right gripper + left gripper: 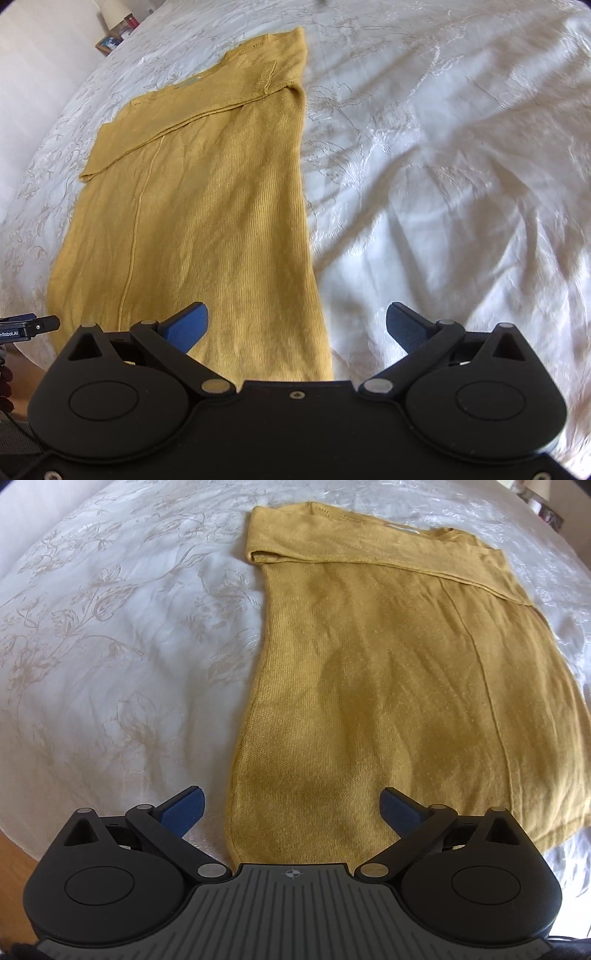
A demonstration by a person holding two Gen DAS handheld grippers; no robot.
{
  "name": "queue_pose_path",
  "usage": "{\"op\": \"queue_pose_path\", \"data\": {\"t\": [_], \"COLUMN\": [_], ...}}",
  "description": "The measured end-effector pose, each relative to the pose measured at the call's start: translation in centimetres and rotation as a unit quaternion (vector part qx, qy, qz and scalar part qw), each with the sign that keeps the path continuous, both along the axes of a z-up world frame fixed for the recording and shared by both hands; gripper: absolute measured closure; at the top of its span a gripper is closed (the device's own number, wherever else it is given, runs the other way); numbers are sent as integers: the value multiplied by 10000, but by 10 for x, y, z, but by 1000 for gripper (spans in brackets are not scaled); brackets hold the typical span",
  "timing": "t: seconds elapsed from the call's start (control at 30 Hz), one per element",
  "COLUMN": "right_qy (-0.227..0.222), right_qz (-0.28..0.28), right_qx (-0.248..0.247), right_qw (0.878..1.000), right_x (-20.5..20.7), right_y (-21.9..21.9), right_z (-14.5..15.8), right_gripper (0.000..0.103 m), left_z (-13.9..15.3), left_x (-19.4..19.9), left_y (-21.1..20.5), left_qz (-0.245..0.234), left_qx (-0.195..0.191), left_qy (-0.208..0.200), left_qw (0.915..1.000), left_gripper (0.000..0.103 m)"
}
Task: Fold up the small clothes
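Observation:
A mustard-yellow knit top lies flat on a white bedspread, its sleeves folded in across the upper part and its hem toward me. My left gripper is open and empty, hovering over the hem's left corner. In the right wrist view the same top lies left of centre. My right gripper is open and empty, straddling the top's right edge near the hem. Neither gripper touches the cloth.
The white embroidered bedspread spreads wide on both sides and is wrinkled to the right. A lamp and small items stand beyond the far left edge. Part of the left gripper shows at the left border.

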State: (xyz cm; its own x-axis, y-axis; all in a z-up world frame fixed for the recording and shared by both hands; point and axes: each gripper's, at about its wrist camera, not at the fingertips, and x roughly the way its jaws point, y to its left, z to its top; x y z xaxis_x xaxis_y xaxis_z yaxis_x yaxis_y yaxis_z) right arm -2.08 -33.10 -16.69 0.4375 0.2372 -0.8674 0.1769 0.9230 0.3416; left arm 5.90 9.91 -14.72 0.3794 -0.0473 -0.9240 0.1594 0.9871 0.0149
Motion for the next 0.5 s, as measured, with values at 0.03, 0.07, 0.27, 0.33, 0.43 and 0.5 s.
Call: {"op": "queue_pose_path", "data": {"t": [0.03, 0.07, 0.27, 0.33, 0.43, 0.5], "right_qy": [0, 3, -12, -56, -143, -190], "right_qz": [-20, -40, -139, -212, -288, -303], "right_qx": [-13, -28, -119, -143, -207, -258], "right_qw": [10000, 10000, 9998, 9997, 9993, 9990], "right_x": [-4, -8, -27, -34, -44, -49], "right_y": [2, 4, 10, 12, 17, 21], "right_z": [1, 1, 6, 10, 17, 21], "right_gripper": [1, 1, 1, 1, 1, 1], "left_z": [1, 1, -2, -3, -7, -10], "left_x": [-3, -7, -30, -34, -37, -38], "left_y": [2, 4, 20, 24, 29, 31], "left_qz": [-14, -35, -236, -323, -401, -425], "left_qx": [-13, -18, -49, -49, -115, -133], "left_qy": [-32, -58, -212, -275, -336, -397], "left_qw": [10000, 10000, 9995, 9991, 9986, 9982], "left_gripper": [0, 0, 0, 0, 0, 0]}}
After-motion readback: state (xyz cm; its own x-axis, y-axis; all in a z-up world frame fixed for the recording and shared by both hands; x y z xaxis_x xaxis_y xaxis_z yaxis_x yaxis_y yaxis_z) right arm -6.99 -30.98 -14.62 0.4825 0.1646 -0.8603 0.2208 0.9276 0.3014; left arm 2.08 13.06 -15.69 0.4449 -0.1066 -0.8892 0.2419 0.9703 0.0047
